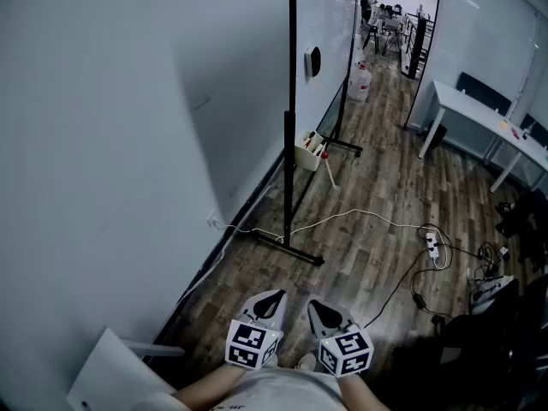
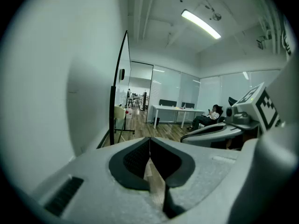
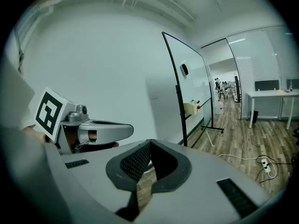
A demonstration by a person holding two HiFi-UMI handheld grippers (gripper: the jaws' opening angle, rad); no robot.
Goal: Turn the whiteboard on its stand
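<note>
Fingers [image 2: 136, 161] of our left gripper [image 1: 276, 298] and right gripper [image 1: 315, 306] are pressed together, empty. The whiteboard [image 1: 330, 32] stands well ahead by the wall [image 1: 128, 144], seemingly untouched; we have yet to reach and turn it.

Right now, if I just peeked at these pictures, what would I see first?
The tall whiteboard on its black stand, close along the wall, up the middle of the head view. Next, at the bottom edge, the left gripper and right gripper side by side, jaws shut and empty. A white cable snakes over the wooden floor to a power strip on the right.
</note>
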